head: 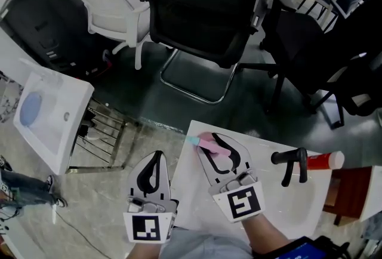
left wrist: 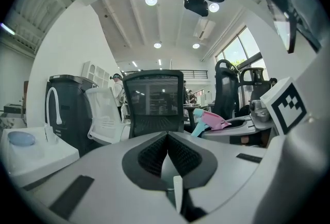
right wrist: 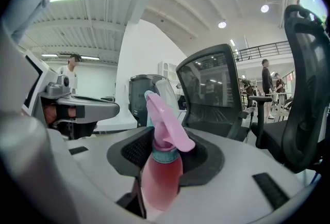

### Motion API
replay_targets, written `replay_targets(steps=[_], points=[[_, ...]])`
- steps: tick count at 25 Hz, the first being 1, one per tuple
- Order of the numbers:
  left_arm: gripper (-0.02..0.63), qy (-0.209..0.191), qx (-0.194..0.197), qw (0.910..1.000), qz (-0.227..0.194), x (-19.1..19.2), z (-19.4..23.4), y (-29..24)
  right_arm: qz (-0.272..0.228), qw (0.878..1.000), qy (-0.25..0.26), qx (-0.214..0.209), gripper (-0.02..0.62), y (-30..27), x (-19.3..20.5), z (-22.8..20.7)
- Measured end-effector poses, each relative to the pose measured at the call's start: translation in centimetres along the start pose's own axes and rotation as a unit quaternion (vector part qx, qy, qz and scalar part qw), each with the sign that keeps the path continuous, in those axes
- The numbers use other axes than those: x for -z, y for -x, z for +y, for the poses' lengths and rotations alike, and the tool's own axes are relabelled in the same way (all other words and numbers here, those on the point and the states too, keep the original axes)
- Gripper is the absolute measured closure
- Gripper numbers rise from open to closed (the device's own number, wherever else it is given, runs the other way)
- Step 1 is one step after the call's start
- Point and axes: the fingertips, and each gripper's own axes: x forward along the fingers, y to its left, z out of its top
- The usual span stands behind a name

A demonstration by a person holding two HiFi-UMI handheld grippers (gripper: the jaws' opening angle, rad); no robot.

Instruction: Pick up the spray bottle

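Observation:
My right gripper (head: 215, 141) is shut on a pink spray bottle (head: 207, 144) with a teal nozzle, and holds it over the near left corner of the white table (head: 280, 207). In the right gripper view the bottle (right wrist: 162, 171) stands upright between the black pads, its pink trigger head pointing away; the gripper (right wrist: 166, 138) clamps its body. My left gripper (head: 157, 155) hangs beside it, left of the table, its jaws shut with nothing between them (left wrist: 167, 139). The left gripper view shows the bottle (left wrist: 211, 121) off to the right, in the other gripper.
A black office chair (head: 203, 7) and a white chair (head: 113, 10) stand on the floor ahead. A white basin unit (head: 51, 114) and a wire rack (head: 104, 132) are at the left. On the table lie a black handle (head: 291, 163) and a red-and-white bottle (head: 322, 160).

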Motion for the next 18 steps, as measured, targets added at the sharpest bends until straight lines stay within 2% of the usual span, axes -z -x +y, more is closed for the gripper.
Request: replay_targets(steps=[18], points=[[0.591, -0.029, -0.002, 0.9975, -0.065, -6.4, -4.8, 5.4, -0.077, 0.997, 0.027, 0.01, 0.439, 8.3, -7.9, 0.4]])
